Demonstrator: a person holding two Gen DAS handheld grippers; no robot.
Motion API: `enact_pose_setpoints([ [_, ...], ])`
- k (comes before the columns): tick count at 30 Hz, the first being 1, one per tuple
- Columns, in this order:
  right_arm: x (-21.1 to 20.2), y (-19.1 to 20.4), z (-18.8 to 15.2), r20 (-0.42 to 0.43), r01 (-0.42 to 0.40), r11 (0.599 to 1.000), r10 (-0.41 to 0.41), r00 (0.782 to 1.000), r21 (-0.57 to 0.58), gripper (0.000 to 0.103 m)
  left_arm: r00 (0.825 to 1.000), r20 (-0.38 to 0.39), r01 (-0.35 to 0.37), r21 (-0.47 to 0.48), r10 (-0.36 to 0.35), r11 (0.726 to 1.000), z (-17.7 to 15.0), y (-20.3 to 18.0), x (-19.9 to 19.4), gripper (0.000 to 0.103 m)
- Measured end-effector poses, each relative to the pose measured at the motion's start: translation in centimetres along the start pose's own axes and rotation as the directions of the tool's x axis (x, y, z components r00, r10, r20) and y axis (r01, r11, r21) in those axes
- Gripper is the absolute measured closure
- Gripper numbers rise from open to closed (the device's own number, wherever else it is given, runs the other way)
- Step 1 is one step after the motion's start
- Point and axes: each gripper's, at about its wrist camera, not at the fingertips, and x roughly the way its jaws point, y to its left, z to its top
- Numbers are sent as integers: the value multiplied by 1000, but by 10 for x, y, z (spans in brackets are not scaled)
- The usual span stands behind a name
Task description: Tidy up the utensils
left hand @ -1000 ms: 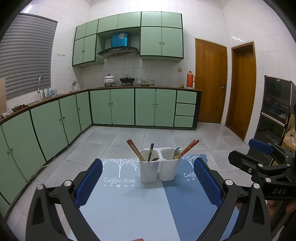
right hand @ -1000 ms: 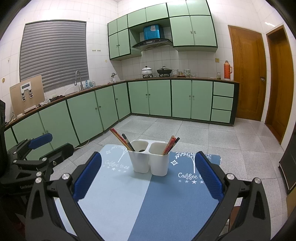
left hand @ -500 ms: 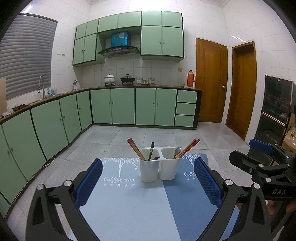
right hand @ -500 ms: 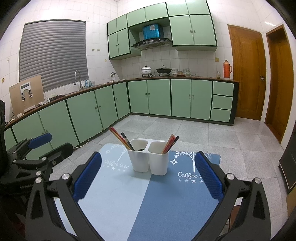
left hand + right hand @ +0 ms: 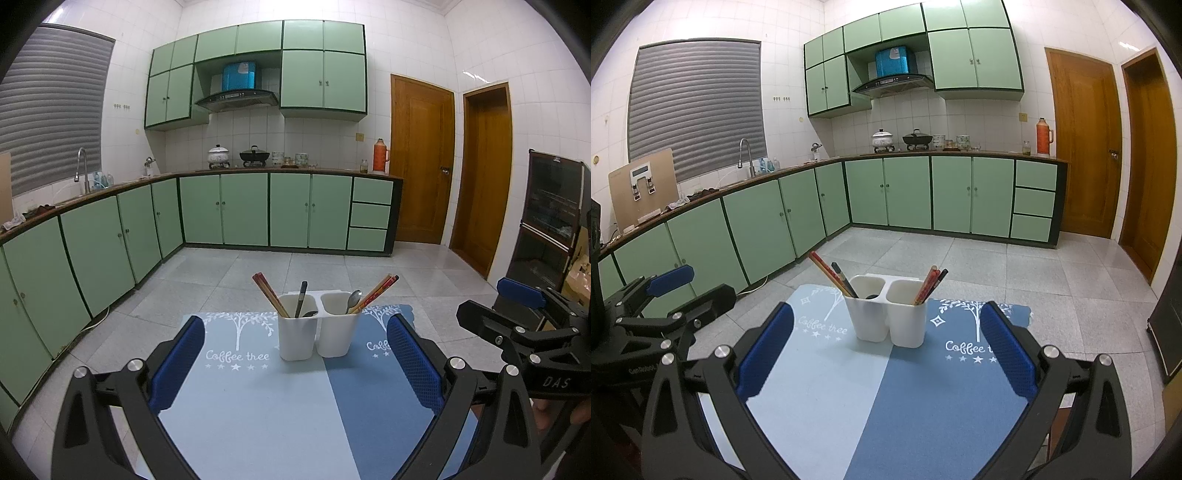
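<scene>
- The left gripper (image 5: 295, 363) and right gripper (image 5: 886, 350) are held with jaws apart, empty.
- The holder (image 5: 317, 334), containing chopsticks (image 5: 269, 293) and spoons (image 5: 354, 298), is positioned on the far mat (image 5: 258, 406).

Home kitchen: green cabinets (image 5: 225, 210) along tiled walls, range hood (image 5: 236, 98) over stove with pots (image 5: 253, 155), sink faucet (image 5: 82, 168) under shuttered window (image 5: 696, 107), thermos (image 5: 380, 161) on counter, wooden doors (image 5: 421, 158), tiled floor (image 5: 229, 273).
</scene>
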Motion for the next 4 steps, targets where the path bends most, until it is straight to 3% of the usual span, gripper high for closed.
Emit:
enact_pose_setpoints([
  [4,0,0,0,0,0,1000,0,1000,0,5,1000,-1,-1,0,1,1000,-1,0,-1,6],
])
